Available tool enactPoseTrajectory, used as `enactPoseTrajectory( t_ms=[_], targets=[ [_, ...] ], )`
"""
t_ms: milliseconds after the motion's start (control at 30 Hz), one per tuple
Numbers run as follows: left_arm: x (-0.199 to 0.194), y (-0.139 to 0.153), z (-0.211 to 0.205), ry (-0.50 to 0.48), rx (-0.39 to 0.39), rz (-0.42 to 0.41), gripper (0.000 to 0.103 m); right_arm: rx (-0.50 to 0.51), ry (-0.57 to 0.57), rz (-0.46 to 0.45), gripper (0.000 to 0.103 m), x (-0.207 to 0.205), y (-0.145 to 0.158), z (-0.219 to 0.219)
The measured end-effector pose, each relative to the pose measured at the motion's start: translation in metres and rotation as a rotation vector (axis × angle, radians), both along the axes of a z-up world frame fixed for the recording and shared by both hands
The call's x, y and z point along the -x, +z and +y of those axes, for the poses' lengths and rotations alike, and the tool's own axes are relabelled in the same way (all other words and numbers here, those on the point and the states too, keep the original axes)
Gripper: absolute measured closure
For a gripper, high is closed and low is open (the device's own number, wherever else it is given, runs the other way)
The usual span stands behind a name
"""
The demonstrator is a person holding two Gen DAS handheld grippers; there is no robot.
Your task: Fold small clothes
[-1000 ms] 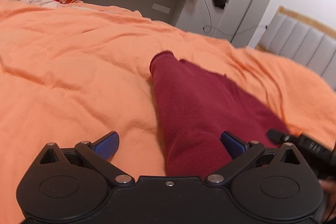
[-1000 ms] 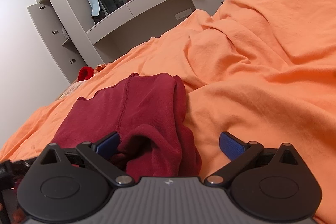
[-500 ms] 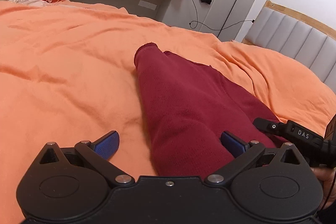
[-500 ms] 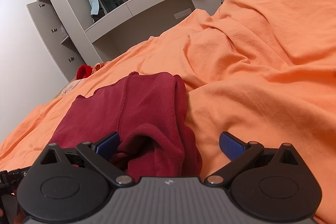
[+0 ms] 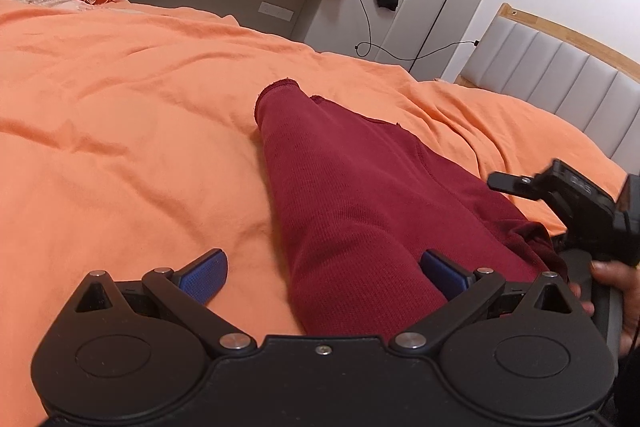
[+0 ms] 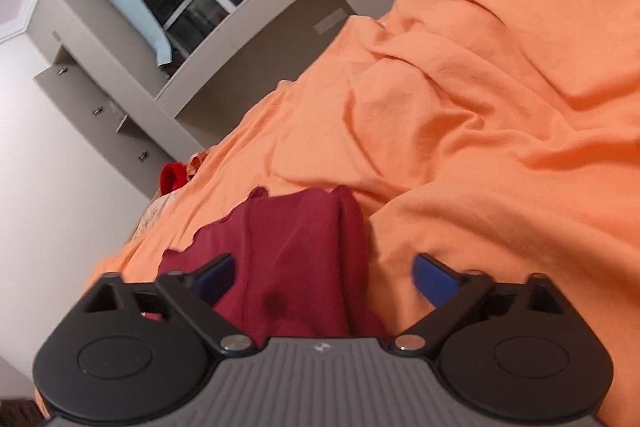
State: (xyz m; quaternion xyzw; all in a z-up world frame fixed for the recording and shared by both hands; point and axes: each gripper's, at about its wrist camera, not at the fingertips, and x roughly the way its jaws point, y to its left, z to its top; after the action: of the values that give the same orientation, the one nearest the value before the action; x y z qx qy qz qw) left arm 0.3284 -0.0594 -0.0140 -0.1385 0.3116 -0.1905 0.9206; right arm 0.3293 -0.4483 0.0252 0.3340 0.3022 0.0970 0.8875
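Garment [image 5: 360,211], maroon, lies on your orange bedspread [image 5: 120,147], long axis running away from both wide-open, empty grippers [image 5: 322,277] [image 6: 322,281]. Only your left view shows the headboard [image 5: 560,83].

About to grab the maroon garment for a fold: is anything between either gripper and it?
Nothing visible. The maroon garment lies on the orange bedspread, directly between the fingers of the open left gripper and right gripper.

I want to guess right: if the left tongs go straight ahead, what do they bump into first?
Probably the dark red garment. It already lies between the open left tongs, toward the right pad, and stretches ahead over the orange bedspread. How high the tongs sit above it is unclear.
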Motion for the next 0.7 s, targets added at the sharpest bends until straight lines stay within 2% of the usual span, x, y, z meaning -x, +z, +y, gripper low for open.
enactPoseTrajectory(
  t_ms=[267,467,700],
  targets=[
    [0.0,-0.001,0.0,0.0,-0.001,-0.003,0.0,0.111,0.055,-0.018,0.047,-0.001,-0.007,0.019],
    [0.001,-0.002,-0.001,0.003,0.003,-0.01,0.0,0.151,0.052,-0.034,0.045,0.001,-0.008,0.026],
    [0.002,-0.002,-0.001,0.004,0.0,-0.013,0.0,0.151,0.042,-0.037,0.045,0.007,-0.009,0.028]
  ],
)
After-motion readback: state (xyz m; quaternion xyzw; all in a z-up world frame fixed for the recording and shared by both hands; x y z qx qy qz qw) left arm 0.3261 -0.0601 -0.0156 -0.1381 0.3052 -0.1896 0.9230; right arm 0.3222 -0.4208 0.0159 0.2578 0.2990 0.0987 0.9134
